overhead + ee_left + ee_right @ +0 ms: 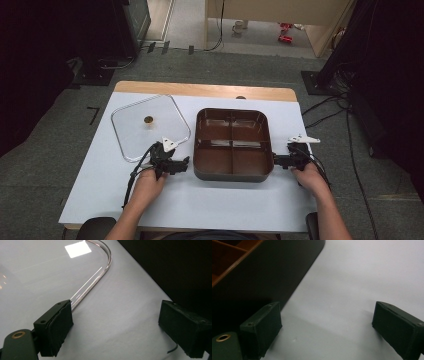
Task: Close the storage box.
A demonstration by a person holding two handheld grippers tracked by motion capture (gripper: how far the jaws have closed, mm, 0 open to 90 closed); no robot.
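A dark brown tray (232,175) with four compartments sits in the middle of the white table (210,202), with nothing in it. To its left a clear glass lid (160,131) with a brown knob (148,119) lies flat. My left gripper (185,163) is open, low over the table between the lid's near corner and the tray's left wall. Its own view shows the lid's curved rim (101,271) ahead of the open left gripper (117,326) and the tray's dark wall (175,267) on the right. My right gripper (276,161) stands open beside the tray's right wall (262,277); only bare table lies between the right gripper's (327,327) jaws.
The table's wooden back edge (200,89) shows beyond the white sheet. Dark equipment stands on the floor at left (60,45) and right (380,60), with cables (330,107) on the carpet. A wide strip of bare table lies in front of the tray.
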